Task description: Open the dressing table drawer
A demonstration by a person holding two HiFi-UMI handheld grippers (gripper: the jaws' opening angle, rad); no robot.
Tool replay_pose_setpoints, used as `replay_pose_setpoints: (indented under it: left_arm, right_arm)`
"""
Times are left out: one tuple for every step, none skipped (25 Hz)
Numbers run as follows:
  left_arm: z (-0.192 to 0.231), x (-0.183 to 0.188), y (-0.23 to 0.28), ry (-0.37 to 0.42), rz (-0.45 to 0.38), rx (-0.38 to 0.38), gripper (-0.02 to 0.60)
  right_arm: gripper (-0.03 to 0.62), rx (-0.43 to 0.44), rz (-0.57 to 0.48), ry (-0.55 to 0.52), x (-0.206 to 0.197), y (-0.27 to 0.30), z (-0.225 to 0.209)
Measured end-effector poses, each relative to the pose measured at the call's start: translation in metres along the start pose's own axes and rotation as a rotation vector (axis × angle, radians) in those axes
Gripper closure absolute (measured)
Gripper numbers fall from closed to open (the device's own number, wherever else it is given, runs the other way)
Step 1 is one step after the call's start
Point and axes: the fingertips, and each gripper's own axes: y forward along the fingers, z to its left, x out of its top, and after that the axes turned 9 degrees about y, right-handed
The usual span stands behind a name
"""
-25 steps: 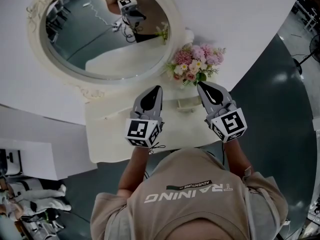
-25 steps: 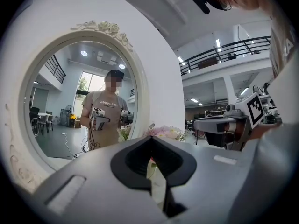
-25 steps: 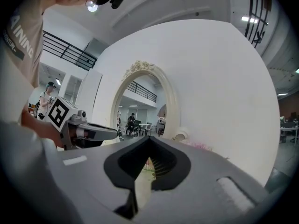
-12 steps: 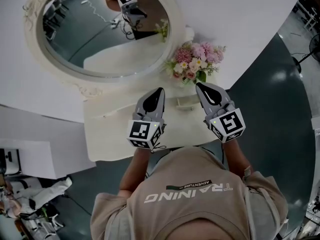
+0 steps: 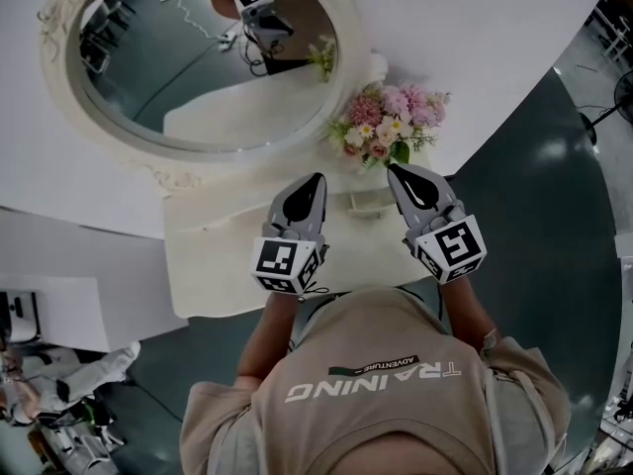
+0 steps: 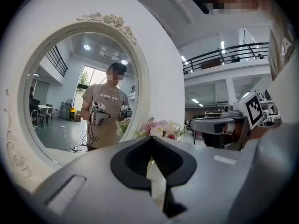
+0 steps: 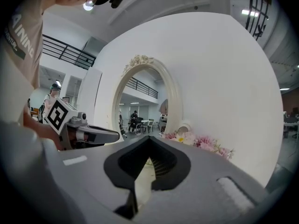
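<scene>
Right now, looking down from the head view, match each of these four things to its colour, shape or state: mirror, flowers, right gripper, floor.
Column one:
1 mirror
2 flowers
3 right gripper
4 floor

Column two:
A dark grey and glossy
B shut and empty
C oval with a cream frame
D pink and white

Pairs: 1-C, 2-D, 3-B, 4-A.
</scene>
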Motion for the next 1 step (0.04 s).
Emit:
replay_pose_setpoints:
  left_arm:
    - [0.0016,-0.0002,0.0012,0.000,0.000,0.002,0.563]
  right_arm:
    - [0.592,0.004,-0.002,0.001,0.0011,0.0011,0.0000]
